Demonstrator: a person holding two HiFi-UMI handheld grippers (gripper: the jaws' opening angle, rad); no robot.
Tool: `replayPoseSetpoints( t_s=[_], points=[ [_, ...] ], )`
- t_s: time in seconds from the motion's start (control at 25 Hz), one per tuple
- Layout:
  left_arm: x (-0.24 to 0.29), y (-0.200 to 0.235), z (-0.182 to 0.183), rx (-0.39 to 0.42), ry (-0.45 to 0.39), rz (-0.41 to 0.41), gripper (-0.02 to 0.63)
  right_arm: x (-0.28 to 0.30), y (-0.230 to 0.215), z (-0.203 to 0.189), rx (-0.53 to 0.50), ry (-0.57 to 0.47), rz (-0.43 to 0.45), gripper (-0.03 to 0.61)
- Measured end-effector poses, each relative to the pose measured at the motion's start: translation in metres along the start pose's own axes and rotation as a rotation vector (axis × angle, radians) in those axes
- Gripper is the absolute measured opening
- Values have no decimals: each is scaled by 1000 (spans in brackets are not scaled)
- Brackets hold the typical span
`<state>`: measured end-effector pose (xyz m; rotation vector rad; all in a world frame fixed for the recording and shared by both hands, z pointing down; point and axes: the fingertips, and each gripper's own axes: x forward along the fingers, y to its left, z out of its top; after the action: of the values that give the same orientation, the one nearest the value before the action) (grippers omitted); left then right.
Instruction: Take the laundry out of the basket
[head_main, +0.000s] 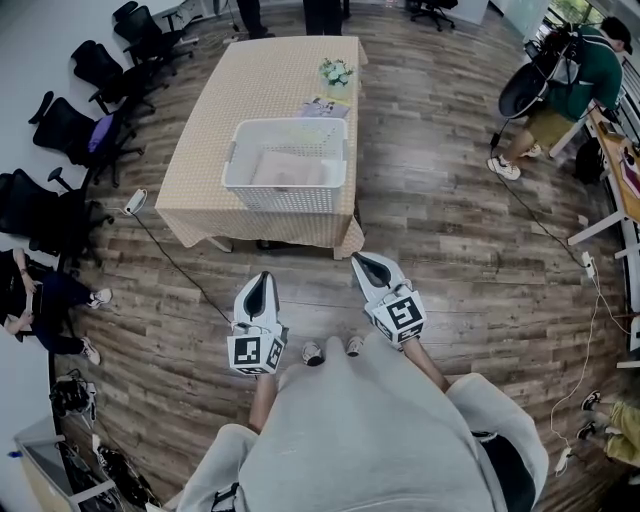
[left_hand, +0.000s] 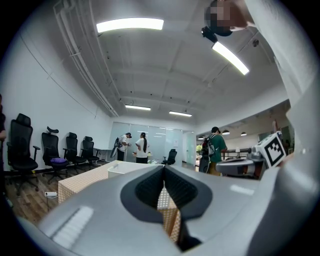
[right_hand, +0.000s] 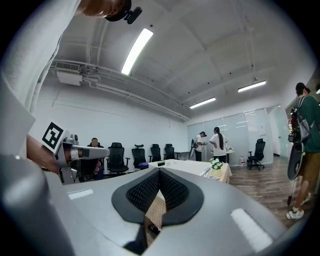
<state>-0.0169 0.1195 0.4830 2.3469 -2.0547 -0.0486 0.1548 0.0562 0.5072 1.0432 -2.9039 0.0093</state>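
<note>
A white slatted laundry basket stands on a table with a checked cloth, and pale pinkish laundry lies inside it. My left gripper and right gripper are held side by side over the floor, short of the table's near edge, both pointing level toward it. Each has its jaws shut with nothing between them. From the left gripper view the basket shows on the table just past the left gripper. In the right gripper view the right gripper is shut too.
A small flower pot and papers sit beyond the basket. Black office chairs line the left side. A person in green stands at the right by a desk, and another sits at the far left. Cables cross the wooden floor.
</note>
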Motion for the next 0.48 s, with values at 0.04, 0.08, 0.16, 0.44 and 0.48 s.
replayPoseSetpoints(
  t_s=[0.04,0.08,0.16,0.44,0.48],
  points=[
    [4,-4,0,1,-1,1,11,-1,-4,-1,-1,3,0,-2],
    [8,-7,0,1,-1,1,11,-2,-9,-1,-4,6,0,-2],
    [15,-15,-1,1,2,3,11,-6,-19,-3,-12,13,0,-2],
    [32,-45,-16,-14,23,19,11,-19,-47,-9,-7,21,37,-2],
    [33,-49,-19,-14,31,16,11,-21,-51,-11,-1,21,37,-2]
  ],
)
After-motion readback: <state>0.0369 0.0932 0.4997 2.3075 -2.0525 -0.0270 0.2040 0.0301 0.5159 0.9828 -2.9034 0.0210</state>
